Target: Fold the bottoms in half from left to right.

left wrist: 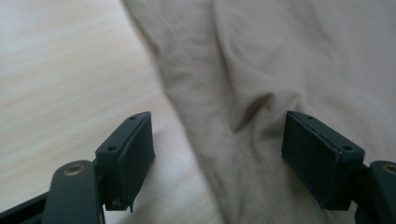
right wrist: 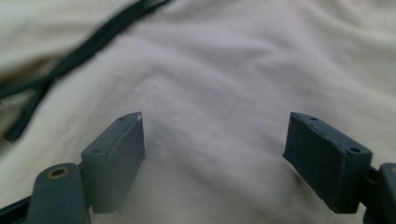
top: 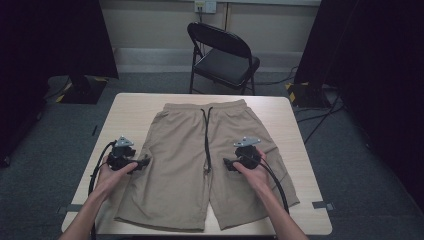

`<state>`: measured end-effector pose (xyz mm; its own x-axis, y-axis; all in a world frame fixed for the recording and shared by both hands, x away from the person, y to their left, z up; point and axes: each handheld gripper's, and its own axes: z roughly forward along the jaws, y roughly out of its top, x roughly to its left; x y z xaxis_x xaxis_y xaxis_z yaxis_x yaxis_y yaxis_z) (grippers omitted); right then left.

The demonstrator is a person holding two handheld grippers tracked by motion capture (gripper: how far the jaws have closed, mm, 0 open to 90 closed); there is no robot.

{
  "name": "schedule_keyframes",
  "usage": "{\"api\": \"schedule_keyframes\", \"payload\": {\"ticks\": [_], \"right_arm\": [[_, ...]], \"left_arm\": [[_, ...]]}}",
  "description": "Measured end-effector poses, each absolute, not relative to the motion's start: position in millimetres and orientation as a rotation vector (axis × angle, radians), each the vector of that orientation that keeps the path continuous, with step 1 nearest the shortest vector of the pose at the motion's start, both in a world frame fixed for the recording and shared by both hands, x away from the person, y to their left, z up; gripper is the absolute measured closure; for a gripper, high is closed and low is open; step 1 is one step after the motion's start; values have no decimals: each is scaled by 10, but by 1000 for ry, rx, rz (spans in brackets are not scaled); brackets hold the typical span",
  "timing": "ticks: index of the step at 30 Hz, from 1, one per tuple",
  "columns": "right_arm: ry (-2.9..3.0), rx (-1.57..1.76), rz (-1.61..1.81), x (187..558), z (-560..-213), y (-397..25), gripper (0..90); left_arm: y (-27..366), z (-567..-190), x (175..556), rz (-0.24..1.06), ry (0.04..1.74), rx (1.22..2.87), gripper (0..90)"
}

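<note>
A pair of tan shorts (top: 200, 165) lies flat on the surface (top: 125, 107), waistband away from me, legs toward me, the dark drawstring (top: 206, 135) running down the middle. My left gripper (left wrist: 217, 156) has its jaws wide apart with nothing between them but cloth and bare surface: the outer side seam of one leg runs straight through the gap, the wood under the left jaw, the fabric under the right. My right gripper (right wrist: 215, 158) is also spread wide and empty, hovering over plain cloth on the other leg, with the drawstring ahead and to the left of its jaws.

I judge the step to be taking hold of the shorts, perhaps for a fold. To do it well, I should lower each pair of jaws until they pinch a clear ridge of fabric, the left right on the seam edge, and keep the right off the cord.

My forearms come in from below, hands wrapped around both grippers, which point inward toward each other, low over the cloth.
</note>
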<state>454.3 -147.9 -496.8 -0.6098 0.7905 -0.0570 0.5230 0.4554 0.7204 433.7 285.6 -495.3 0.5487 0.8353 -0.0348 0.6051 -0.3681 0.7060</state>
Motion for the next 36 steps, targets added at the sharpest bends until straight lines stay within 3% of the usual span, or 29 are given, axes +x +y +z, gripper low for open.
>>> {"api": "schedule_keyframes", "payload": {"ticks": [15,23,26,36], "right_arm": [[2375,1154,953,4450,-4955,-1771,173],[2367,1155,959,4333,-4959,-1937,173],[2390,1154,937,4277,-4939,-1985,172],[2443,1103,972,4127,-4705,-1861,195]], "left_arm": [[2641,-4970,3954,411,1024,2142,278],[2451,-4936,3767,337,979,2184,239],[2442,-4896,3738,283,989,2198,271],[2708,-4602,3959,309,1045,2025,267]]}}
